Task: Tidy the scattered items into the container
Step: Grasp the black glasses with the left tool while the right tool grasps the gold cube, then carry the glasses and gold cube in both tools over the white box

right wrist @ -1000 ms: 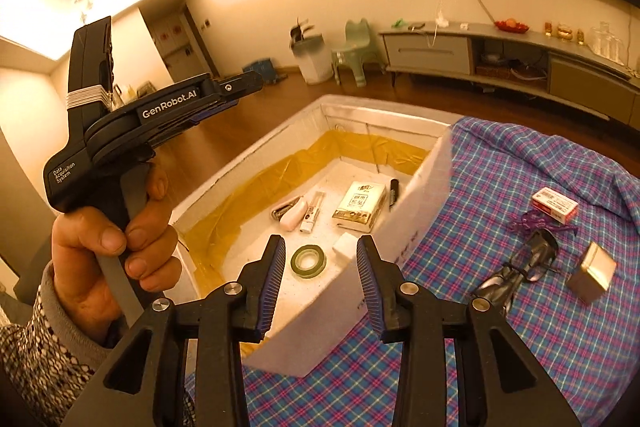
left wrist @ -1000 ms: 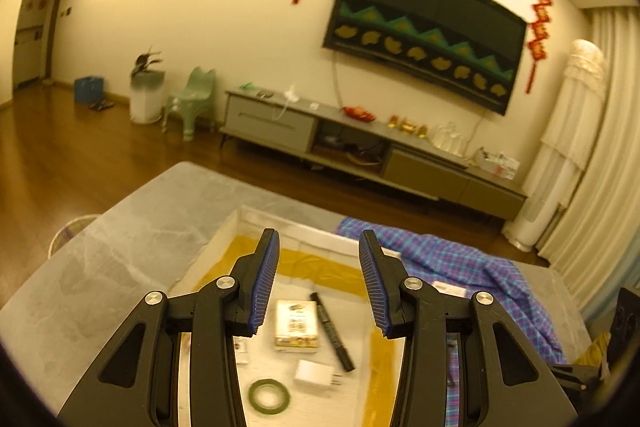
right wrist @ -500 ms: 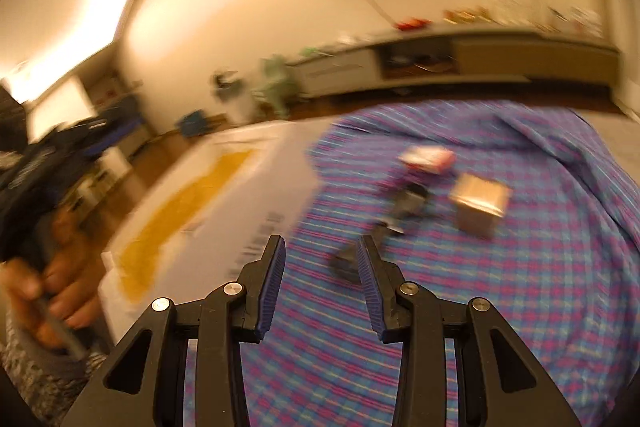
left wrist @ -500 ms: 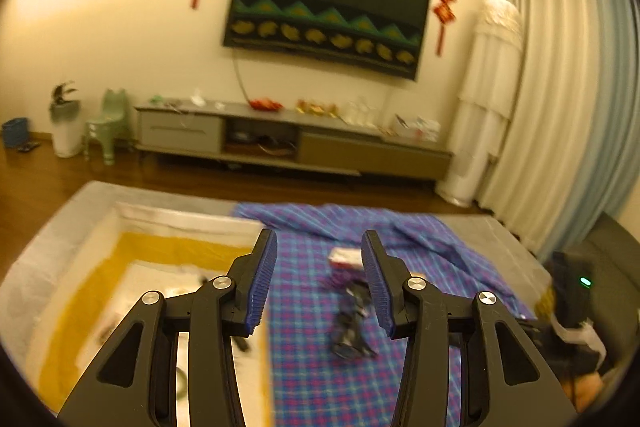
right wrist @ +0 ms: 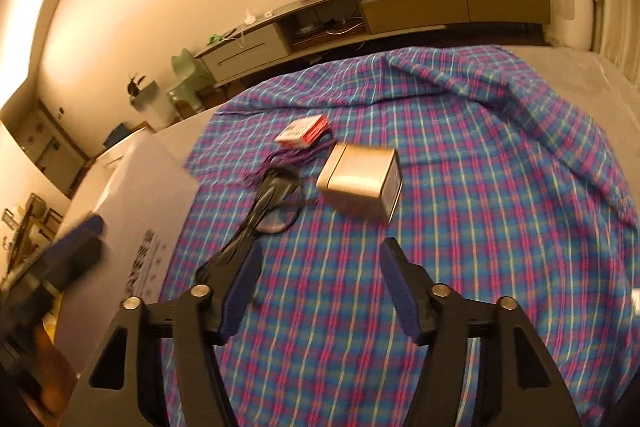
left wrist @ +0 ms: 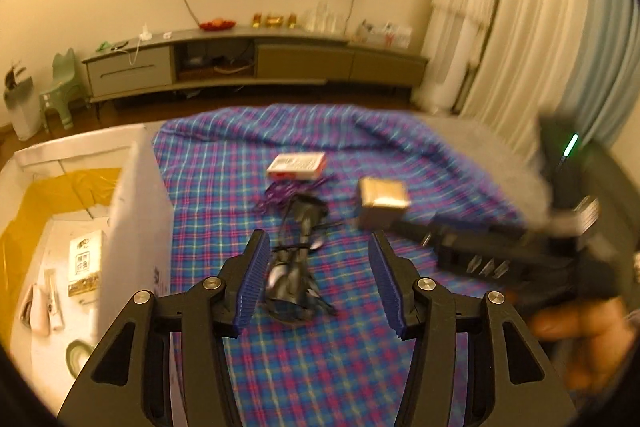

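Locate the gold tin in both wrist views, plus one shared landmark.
Left wrist: gold tin right of centre on the plaid cloth, above the right finger of the open left gripper.
Right wrist: tin at centre, ahead of the open right gripper.
Shared landmark: red-and-white box, lying just up-left of the tin in both views.

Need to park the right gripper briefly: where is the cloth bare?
Bare plaid cloth right of the metal tin and before the right gripper. Crowded left: tin, red-and-white box, purple tassel, black bundle, white container.
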